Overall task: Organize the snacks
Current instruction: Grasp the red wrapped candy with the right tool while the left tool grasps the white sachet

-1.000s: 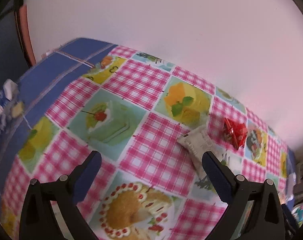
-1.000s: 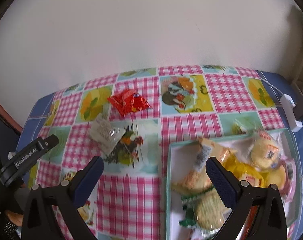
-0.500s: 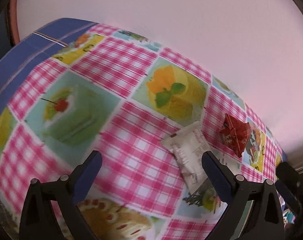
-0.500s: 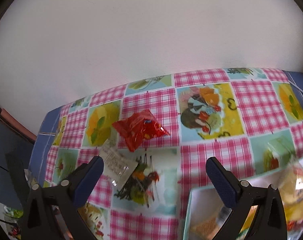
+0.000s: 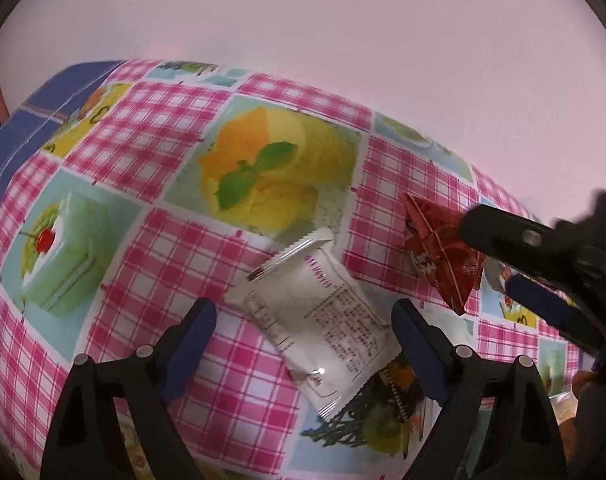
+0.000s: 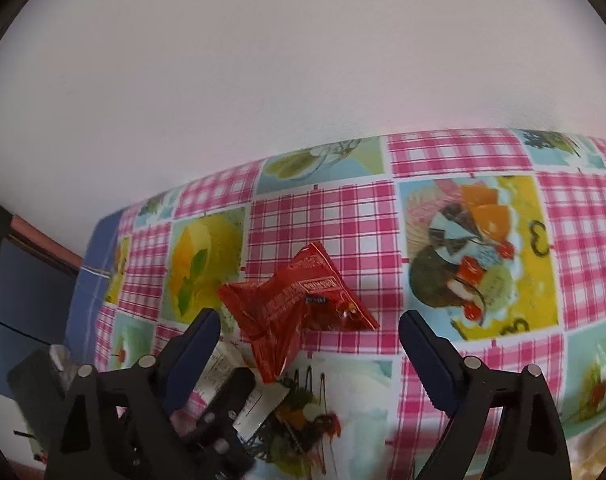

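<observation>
Between the spread fingers of the left claw [image 5: 303,320] lies the flat white packet [image 5: 317,322], matte and crimp-edged, on the glossy checked counter [image 5: 151,152]; the right claw [image 6: 309,330], likewise wide open and empty, frames the crumpled red foil pouch [image 6: 295,312]. Judged step: twin approach before pickup. Each claw next needs lowering and closing across its thin, slippery wrapper.

Left tongs [image 5: 303,320] with two black plastic arms, dark blue pads [image 5: 191,340] on the inner tips, small round silver screws on top, right tongs [image 6: 309,334] the same, black triangle-shaped frames, blue pads [image 6: 427,356], shiny screw heads
</observation>
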Tool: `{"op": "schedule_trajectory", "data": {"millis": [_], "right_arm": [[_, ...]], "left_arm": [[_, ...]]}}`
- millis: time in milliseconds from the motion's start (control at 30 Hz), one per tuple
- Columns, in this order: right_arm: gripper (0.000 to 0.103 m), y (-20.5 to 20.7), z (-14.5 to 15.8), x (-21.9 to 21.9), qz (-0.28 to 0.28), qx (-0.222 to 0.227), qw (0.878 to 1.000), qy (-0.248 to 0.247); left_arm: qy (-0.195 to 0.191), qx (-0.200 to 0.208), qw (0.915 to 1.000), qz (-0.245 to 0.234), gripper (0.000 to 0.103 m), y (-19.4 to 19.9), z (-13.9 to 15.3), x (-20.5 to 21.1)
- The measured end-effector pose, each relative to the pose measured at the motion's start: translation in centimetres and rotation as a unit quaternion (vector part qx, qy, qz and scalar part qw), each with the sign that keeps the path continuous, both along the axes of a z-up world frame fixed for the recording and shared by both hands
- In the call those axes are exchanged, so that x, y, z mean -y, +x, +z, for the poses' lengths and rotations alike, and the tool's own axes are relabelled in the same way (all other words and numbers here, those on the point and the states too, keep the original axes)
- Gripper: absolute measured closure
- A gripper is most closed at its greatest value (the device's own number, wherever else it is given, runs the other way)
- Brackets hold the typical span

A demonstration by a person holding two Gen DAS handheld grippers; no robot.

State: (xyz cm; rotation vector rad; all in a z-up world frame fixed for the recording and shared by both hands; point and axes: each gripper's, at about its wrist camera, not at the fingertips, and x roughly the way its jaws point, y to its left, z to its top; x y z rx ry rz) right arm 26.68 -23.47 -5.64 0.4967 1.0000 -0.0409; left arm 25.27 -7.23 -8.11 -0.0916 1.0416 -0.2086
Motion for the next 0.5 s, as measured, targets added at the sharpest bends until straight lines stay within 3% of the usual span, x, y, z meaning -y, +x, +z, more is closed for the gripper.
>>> {"op": "schedule_trajectory", "data": {"millis": [133,233,367,500], "right_arm": [[0.015,1.1,-0.8,-0.6,0.008,-0.013,1.000,-0.007],[0.020,1.6,-1.3,-1.0,0.009,-0.019,1.000,-0.009],[0.026,1.7,-1.7,-1.0,0.007,-0.018,1.000,0.000],[0.029,1.7,-1.7,-1.2,0.004,-0.018,1.000,0.002]], "left_arm": [[0.031,0.016,0.9994,-0.001,0.013,0.3,-0.3,0.8],[0.083,0.031,0.9960,0.008,0.013,0.5,-0.8,0.8],[0.083,0.038,0.9957,0.016,0.016,0.8,-0.8,-0.8],[0.080,0.047,0.9953,0.027,0.031,1.1,-0.4,-2.1]]}}
